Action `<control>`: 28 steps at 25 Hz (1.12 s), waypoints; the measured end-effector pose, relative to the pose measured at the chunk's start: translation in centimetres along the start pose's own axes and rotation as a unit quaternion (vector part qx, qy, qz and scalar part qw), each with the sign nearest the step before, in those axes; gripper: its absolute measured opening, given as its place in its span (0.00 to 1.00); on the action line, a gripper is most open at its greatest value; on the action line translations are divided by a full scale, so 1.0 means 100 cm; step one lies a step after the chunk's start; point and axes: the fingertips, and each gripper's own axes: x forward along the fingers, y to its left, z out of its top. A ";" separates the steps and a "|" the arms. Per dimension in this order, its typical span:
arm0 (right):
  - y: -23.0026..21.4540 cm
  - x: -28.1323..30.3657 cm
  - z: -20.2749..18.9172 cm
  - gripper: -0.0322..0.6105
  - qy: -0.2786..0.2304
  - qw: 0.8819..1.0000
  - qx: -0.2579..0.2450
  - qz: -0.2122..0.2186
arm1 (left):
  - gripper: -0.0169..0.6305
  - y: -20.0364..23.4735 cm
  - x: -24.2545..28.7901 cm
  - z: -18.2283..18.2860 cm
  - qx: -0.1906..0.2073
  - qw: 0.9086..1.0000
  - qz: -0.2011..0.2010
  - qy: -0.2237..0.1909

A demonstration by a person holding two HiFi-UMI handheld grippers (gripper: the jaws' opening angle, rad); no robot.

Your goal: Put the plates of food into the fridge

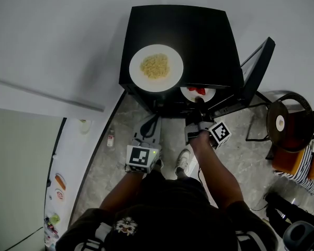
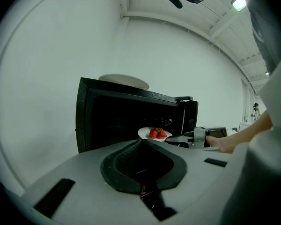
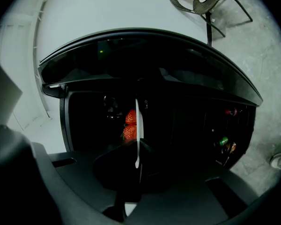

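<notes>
While the right gripper (image 1: 199, 106) has its jaws clamped on the near rim of the small plate (image 1: 190, 94) carrying strawberries (image 1: 199, 90), that plate sits just at the mouth of the open black fridge (image 1: 199, 35), whose door (image 1: 256, 69) is swung out to the right. The right gripper view shows the plate edge-on (image 3: 137, 121) between the jaws, the strawberries (image 3: 129, 125) to its left and the dark fridge cavity beyond; whether the plate already rests on a shelf cannot be made out. The left gripper (image 1: 149, 124) hangs low in front of the fridge, its jaws drawn together on nothing, and its view looks across at the small plate (image 2: 144, 134) and the right gripper (image 2: 189, 138). The larger plate (image 1: 138, 81), heaped with pale pasta (image 1: 155, 66), lies on top of the fridge, untouched by either gripper. By this reckoning the task is roughly at its first placement: one plate is going in and is not yet released, and the pasta plate is left to move, after which the door would want closing. No brand or lettering is legible on the fridge or plates; the cubes on the grippers bear only square black-and-white marker patterns, and the small cans (image 3: 223, 141) in the door shelf are too small to read.
</notes>
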 end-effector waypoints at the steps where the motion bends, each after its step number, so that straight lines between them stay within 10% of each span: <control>1: -0.002 0.003 0.001 0.10 -0.003 1.000 0.003 -0.001 | 0.06 0.001 0.000 0.001 -0.004 1.000 0.001 -0.002; 20: 0.008 0.023 0.003 0.11 -0.016 1.000 -0.007 -0.014 | 0.06 0.010 -0.003 0.003 -0.007 1.000 0.012 -0.005; 28: 0.018 0.002 -0.003 0.30 0.001 0.997 -0.077 -0.031 | 0.06 0.005 -0.003 0.016 -0.014 1.000 0.003 -0.022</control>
